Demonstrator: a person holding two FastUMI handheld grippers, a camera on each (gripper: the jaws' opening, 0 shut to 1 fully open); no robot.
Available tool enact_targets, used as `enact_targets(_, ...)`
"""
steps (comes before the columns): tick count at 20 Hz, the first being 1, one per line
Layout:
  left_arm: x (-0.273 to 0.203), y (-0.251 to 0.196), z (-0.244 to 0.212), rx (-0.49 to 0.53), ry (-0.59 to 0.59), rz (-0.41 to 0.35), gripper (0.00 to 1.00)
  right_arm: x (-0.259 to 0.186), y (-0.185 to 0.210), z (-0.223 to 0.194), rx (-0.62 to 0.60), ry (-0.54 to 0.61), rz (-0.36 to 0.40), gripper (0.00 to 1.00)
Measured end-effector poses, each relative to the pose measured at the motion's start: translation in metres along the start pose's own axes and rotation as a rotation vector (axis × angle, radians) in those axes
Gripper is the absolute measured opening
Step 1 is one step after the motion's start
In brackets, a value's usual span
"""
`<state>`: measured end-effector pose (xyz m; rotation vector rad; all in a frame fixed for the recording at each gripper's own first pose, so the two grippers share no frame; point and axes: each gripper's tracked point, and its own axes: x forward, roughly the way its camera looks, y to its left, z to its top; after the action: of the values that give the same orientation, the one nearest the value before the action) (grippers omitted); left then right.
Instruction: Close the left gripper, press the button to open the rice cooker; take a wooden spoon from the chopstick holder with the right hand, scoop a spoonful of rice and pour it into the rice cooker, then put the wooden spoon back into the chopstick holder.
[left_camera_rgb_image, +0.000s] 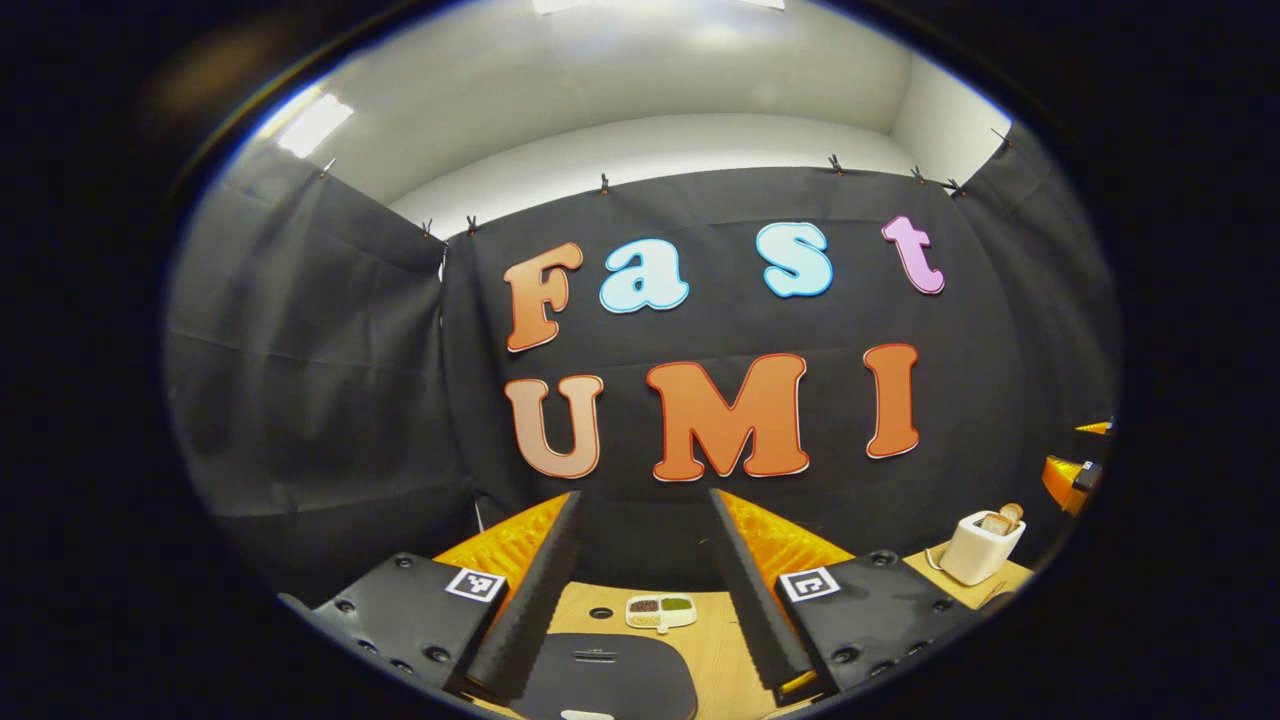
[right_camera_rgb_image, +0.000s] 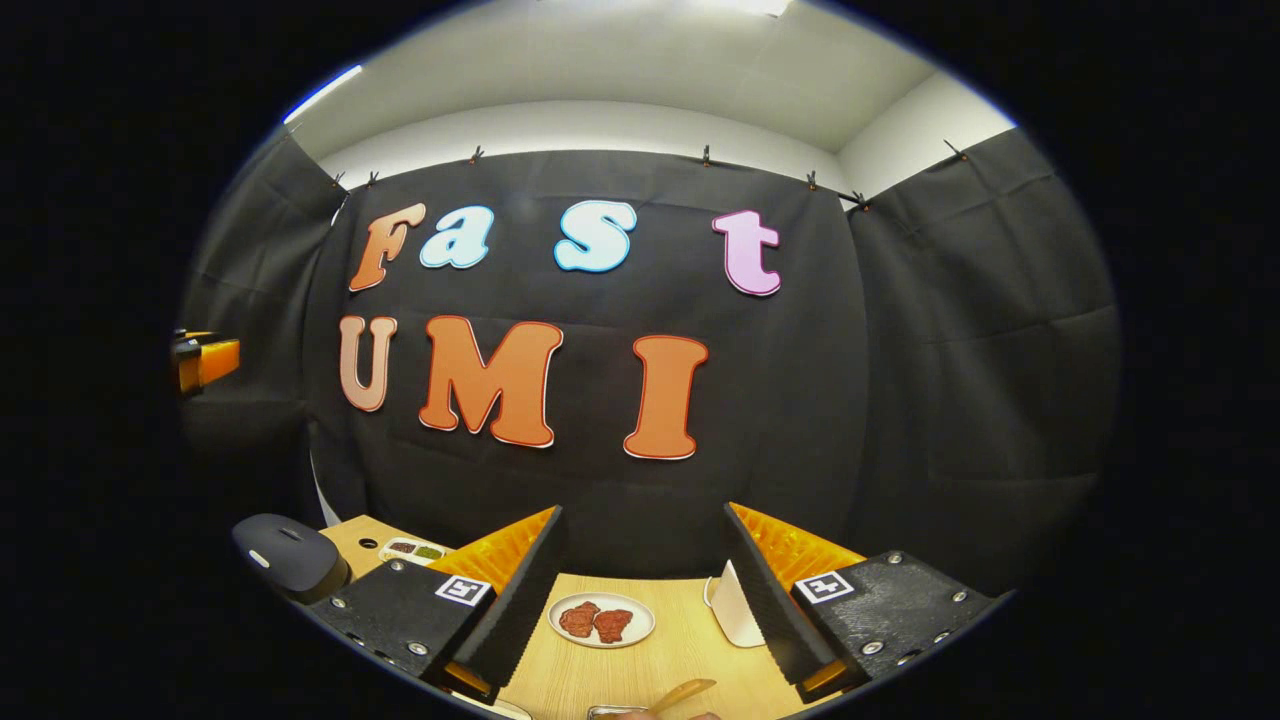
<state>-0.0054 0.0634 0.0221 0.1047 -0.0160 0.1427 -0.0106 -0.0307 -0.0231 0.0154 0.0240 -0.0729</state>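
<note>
Wooden table is seen spread below both grippers, with the dark rice cooker, lid down, lying between the parted fingers of the left gripper and at far left in the right gripper view. The right gripper is likewise held spread and grasps nothing, above a plate of red pieces. A white chopstick holder is set at right, a small divided dish behind the cooker, and a wooden spoon lies near the table's front edge.
</note>
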Motion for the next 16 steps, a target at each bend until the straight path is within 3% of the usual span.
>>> enact_targets(4,0.000,0.027,-0.008,0.012,0.043,0.052,0.39,-0.005,-0.003,-0.006,-0.003,0.009,-0.015,0.95)
enact_targets(6,0.002,0.031,-0.018,0.002,0.095,0.039,0.07,-0.006,-0.003,-0.008,-0.004,0.014,-0.020,0.95)
enact_targets(9,0.010,0.039,-0.045,-0.042,0.219,0.035,0.02,-0.009,-0.005,-0.015,-0.010,0.029,-0.026,0.95)
enact_targets(16,0.000,0.041,-0.144,-0.159,0.635,0.006,0.06,-0.017,-0.009,-0.038,-0.044,0.086,-0.040,0.95)
